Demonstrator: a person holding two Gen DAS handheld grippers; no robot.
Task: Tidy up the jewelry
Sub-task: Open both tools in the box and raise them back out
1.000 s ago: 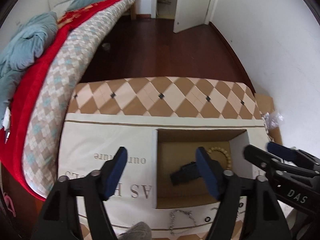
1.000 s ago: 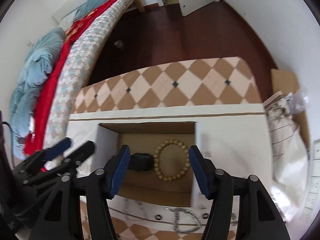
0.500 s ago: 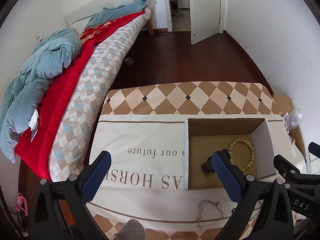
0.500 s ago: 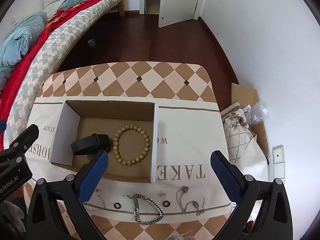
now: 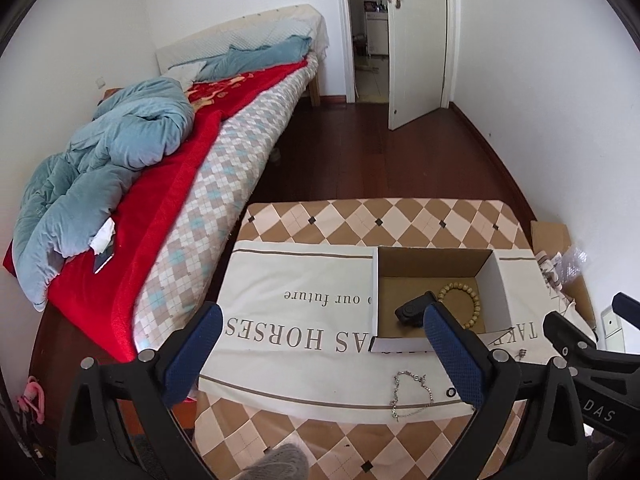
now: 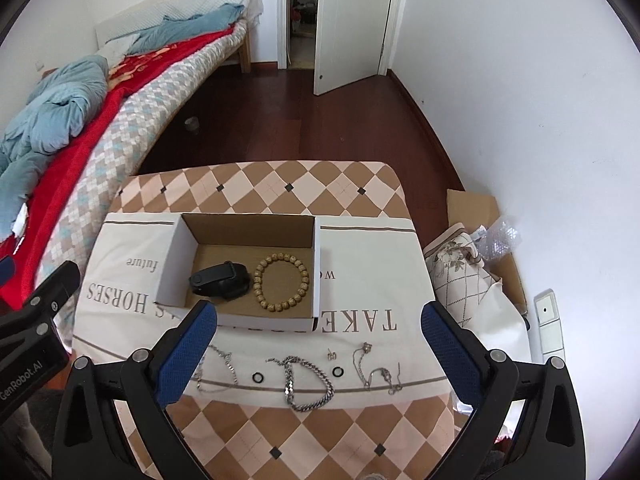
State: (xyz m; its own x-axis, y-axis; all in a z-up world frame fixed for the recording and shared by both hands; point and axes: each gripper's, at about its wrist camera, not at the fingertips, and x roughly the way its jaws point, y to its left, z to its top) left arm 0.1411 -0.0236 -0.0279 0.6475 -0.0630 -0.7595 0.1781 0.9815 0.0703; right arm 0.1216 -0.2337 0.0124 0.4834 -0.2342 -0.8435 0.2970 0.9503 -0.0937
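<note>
An open cardboard box (image 6: pixel 318 264) stands on a white printed cloth (image 6: pixel 372 276); it also shows in the left wrist view (image 5: pixel 496 280). In it lie a black wristband (image 6: pixel 220 278) and a wooden bead bracelet (image 6: pixel 282 282). In front of the box lie a thin chain (image 6: pixel 218 368), a thick silver chain (image 6: pixel 306 380), two black rings (image 6: pixel 259 377), a small earring (image 6: pixel 331 355) and another fine chain (image 6: pixel 374 366). My right gripper (image 6: pixel 320 352) is open and empty, held above this row. My left gripper (image 5: pixel 320 354) is open and empty, above the cloth left of the box.
The table has a brown diamond-pattern cover (image 6: pixel 280 184). A bed (image 5: pixel 168 184) with red and blue bedding runs along the left. Cardboard, a patterned bag and bubble wrap (image 6: pixel 476 264) lie on the floor at the right by the white wall. A door (image 5: pixel 416 40) stands open at the back.
Both grippers have pulled up and back from the box and opened wide. The row of jewelry in front of the box has come into full view.
</note>
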